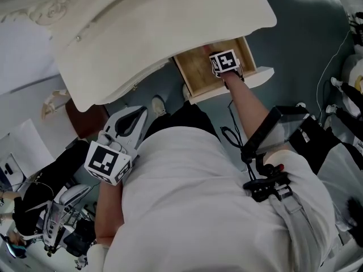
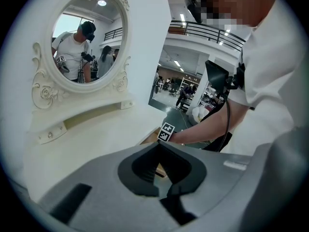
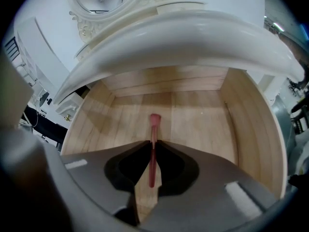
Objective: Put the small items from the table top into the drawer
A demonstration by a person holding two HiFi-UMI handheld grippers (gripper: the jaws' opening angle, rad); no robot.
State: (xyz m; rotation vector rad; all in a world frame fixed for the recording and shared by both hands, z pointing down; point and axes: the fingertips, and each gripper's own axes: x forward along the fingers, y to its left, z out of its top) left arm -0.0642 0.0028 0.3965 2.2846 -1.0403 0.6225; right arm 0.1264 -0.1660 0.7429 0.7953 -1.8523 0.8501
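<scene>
Closest to the lens, filling the lower head view: one white-shirted torso (image 1: pixel 215 208), two grippers out ahead of it, each topped by one black-and-white marker cube (image 1: pixel 109 162). Right gripper (image 3: pixel 153 144) inside the single open drawer (image 1: pixel 198 75), which stands out under the front edge of the white table top (image 1: pixel 159 27) near its right corner. Clamped between those jaws, in the right gripper view: one slim pink stick (image 3: pixel 154 124), wider end toward the drawer's back wall, just over the bare wooden floor; touching it or not, unclear. Too small to make out from the head camera. Left gripper (image 2: pixel 159 143) low, off the table top's left front corner, jaws pressed together on nothing. One oval mirror (image 2: pixel 87 37) above the back edge. Rear of drawer hidden beneath the table top
</scene>
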